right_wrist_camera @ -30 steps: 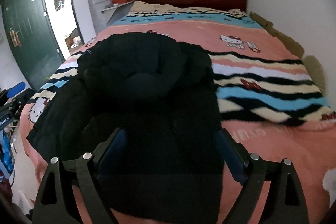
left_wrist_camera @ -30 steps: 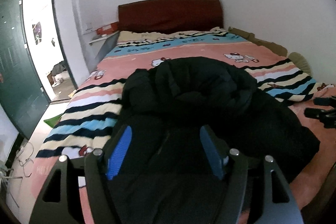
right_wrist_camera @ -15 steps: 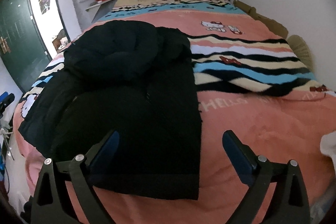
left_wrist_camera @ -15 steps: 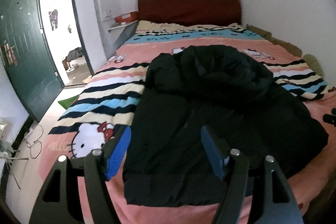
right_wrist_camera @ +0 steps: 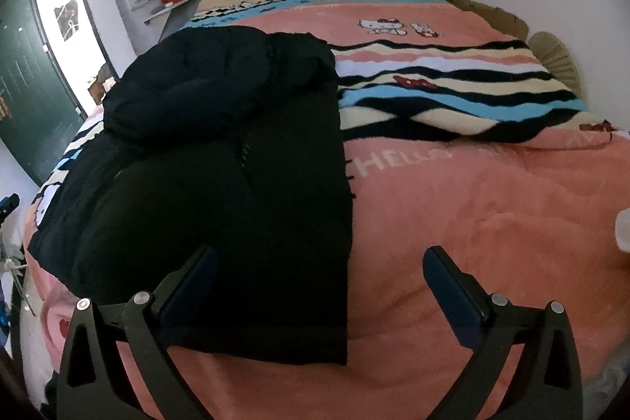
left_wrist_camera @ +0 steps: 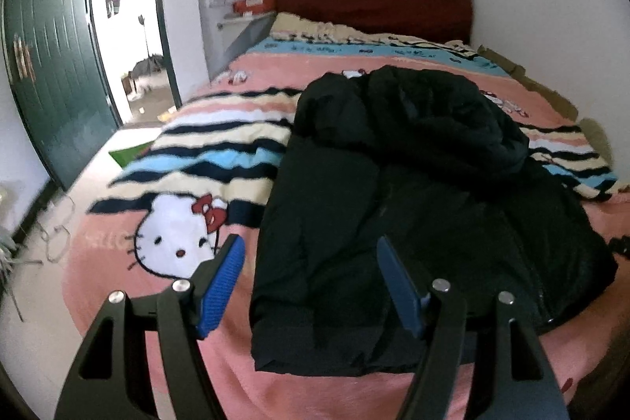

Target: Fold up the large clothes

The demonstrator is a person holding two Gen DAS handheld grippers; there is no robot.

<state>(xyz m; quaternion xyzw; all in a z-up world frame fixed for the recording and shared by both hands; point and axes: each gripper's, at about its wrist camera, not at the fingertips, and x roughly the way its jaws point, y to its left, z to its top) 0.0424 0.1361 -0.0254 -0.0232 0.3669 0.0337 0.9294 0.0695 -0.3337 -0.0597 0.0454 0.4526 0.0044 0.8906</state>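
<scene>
On the pink cartoon-cat blanket (right_wrist_camera: 492, 191) lies the puffy black padded jacket (right_wrist_camera: 220, 160), both the left gripper (left_wrist_camera: 311, 282) and right gripper (right_wrist_camera: 321, 286) gaping, the right's jaws just widened, empty; grabbing only the slippery top layer could undo its fold.

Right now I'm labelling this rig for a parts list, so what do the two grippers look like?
Both match. The left gripper has matte black, open-framed finger arms with triangular cut-outs, round silver pivot bolts and ribbed bright blue pads. The right gripper has the same black frame and silver bolts; its pads look darker blue in shadow. No cables show.
</scene>
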